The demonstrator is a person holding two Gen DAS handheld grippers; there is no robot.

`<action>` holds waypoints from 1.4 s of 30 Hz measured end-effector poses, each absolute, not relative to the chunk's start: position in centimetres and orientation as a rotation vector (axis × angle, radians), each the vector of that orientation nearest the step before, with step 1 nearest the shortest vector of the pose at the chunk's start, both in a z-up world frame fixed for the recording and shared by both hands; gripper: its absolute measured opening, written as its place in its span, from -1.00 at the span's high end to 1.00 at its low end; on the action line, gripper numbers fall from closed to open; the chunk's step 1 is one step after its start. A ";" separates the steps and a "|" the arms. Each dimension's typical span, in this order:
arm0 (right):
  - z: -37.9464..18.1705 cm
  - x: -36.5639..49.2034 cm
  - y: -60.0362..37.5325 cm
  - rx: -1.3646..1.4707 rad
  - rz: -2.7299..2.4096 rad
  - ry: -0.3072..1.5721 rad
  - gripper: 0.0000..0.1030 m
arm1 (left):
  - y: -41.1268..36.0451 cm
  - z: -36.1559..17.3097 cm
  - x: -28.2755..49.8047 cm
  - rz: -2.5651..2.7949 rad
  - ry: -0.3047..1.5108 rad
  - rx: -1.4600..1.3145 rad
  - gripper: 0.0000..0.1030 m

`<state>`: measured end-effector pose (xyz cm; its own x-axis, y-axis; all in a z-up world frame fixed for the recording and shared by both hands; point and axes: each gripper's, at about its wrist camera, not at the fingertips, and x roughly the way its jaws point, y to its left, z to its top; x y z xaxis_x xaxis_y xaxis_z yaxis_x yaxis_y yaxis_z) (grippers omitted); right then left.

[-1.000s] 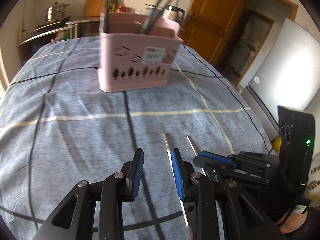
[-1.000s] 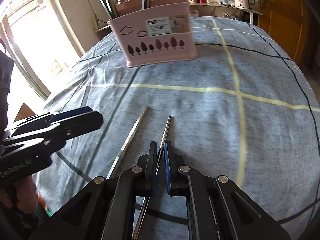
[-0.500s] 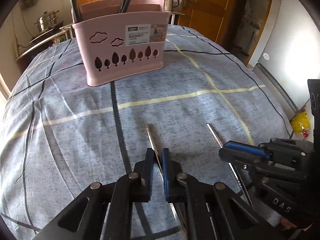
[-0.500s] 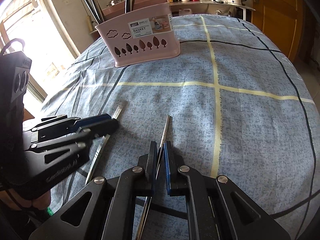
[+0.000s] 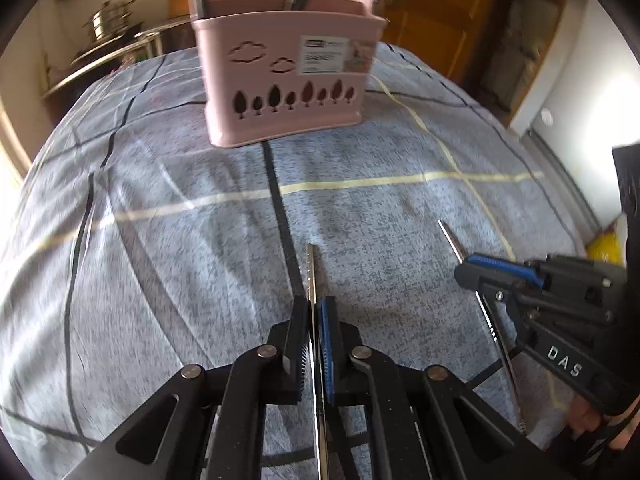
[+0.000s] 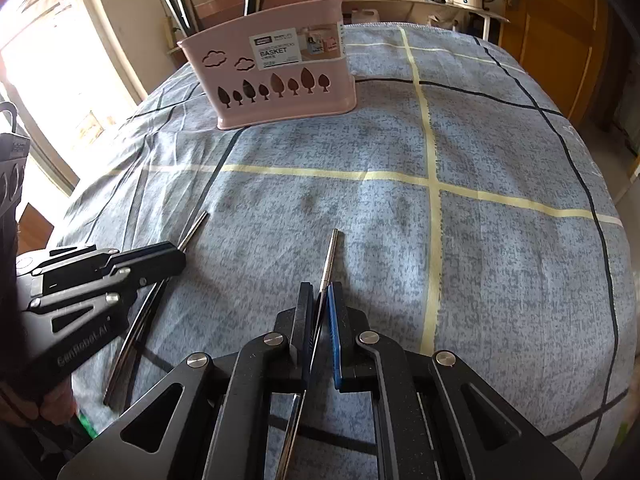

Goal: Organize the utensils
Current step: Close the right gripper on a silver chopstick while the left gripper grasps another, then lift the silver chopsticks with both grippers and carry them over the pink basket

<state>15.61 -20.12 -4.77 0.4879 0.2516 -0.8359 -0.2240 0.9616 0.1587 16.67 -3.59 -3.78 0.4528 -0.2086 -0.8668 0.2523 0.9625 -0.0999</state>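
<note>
- Left gripper (image 5: 314,320) pinches a metal utensil (image 5: 312,272), near side of the pink utensil basket (image 5: 284,80).
- Right gripper (image 6: 320,312) pinches a thin metal utensil (image 6: 329,258).
- Bare checked tabletop (image 6: 480,240) lies between them and the basket.

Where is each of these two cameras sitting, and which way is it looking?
Left wrist: on the left gripper, looking along its fingers over a metal chopstick toward the pink basket; the right gripper shows.
Right wrist: on the right gripper, clamping another chopstick; the left gripper shows.
Shared: basket, checked cloth, both grippers.
</note>
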 end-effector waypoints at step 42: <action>6.2 14.8 -21.6 0.080 0.346 0.714 0.91 | -2.4 9.3 16.2 -0.372 0.791 -0.030 0.93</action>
<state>14.83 -21.60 6.16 0.7014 0.3378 -0.6277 -0.2837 0.9401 0.1889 16.19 -2.42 9.26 0.6420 -0.3374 -0.6885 0.3153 0.9347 -0.1641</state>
